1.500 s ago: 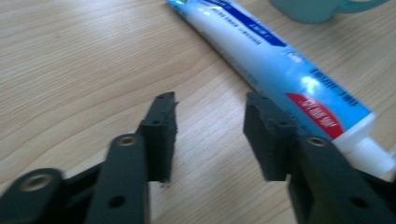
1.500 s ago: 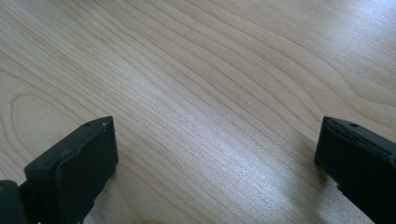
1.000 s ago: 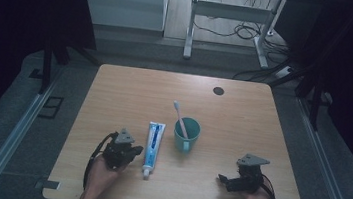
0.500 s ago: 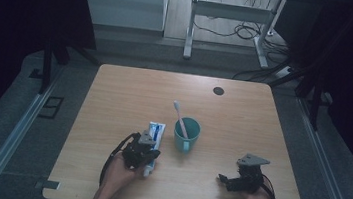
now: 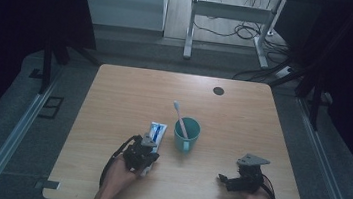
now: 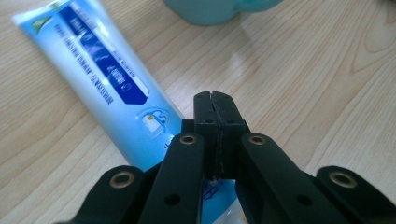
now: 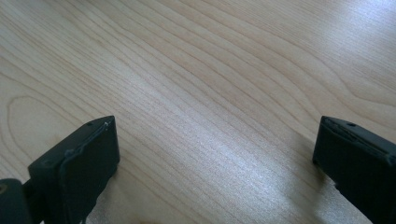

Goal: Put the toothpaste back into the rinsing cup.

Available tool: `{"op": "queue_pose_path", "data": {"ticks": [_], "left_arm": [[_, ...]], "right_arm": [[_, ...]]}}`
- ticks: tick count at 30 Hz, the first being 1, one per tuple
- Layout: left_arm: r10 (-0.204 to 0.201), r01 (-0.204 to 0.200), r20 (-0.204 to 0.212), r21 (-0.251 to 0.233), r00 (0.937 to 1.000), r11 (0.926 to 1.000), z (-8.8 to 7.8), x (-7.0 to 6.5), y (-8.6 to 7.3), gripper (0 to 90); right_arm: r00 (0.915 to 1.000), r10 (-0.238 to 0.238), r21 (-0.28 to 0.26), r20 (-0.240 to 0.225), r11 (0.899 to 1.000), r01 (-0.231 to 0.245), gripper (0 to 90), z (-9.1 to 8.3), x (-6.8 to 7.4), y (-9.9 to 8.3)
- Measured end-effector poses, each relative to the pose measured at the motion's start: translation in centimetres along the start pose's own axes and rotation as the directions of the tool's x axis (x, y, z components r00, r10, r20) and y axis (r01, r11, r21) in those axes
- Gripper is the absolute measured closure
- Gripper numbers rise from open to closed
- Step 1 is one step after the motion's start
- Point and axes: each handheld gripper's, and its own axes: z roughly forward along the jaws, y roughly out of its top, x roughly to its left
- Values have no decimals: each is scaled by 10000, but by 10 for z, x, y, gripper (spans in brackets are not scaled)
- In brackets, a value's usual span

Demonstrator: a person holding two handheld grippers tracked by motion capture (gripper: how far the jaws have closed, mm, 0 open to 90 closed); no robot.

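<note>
Starting at the left of the high view, the left gripper (image 5: 142, 151) is sitting over the near end of the toothpaste tube (image 5: 157, 130), a forearm coming up from the bottom edge behind it; in the left gripper view its 2 black jaws are pressing flat against each other with nothing between them, the tips hovering just beside the tube's right edge (image 6: 114, 88); the tube is lying flat on the wooden table (image 5: 113, 102), blue and white, its long side running away from the person; whether the jaws are touching the tube, I cannot tell.

Moving right, the teal cup (image 5: 186, 135) is standing upright just beside the tube, close but apart; 1 toothbrush (image 5: 180, 117) is leaning out of it, head up and tilting toward the far left; the cup's base is also peeking in at the top of the left gripper view (image 6: 205, 11).

Further right, a small dark disc (image 5: 218, 91) is sitting near the table's far edge.

At the right, the right gripper (image 5: 229, 180) is resting low by the near edge, well apart from the cup; its own view is showing the 2 jaws standing wide apart over bare wood (image 7: 210, 107), gripping nothing.
</note>
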Motion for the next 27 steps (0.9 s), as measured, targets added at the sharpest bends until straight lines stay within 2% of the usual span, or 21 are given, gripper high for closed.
{"op": "queue_pose_path", "data": {"ticks": [10,15,20,27], "left_arm": [[-162,167,-286,167,9995,9997,-9,15,-10,891],[-205,213,-299,251,9993,9995,-10,19,-14,879],[-51,54,-209,166,9998,9998,-12,19,-11,792],[-6,12,-624,94,9980,10000,-22,23,-3,611]], "right_arm": [[10000,-3,-10,18,10000,3,3,0,0,0],[10000,2,-2,18,10000,-2,3,0,0,0],[10000,2,-5,23,10000,-2,3,0,0,0],[10000,46,19,22,10000,-46,4,0,0,0]]}}
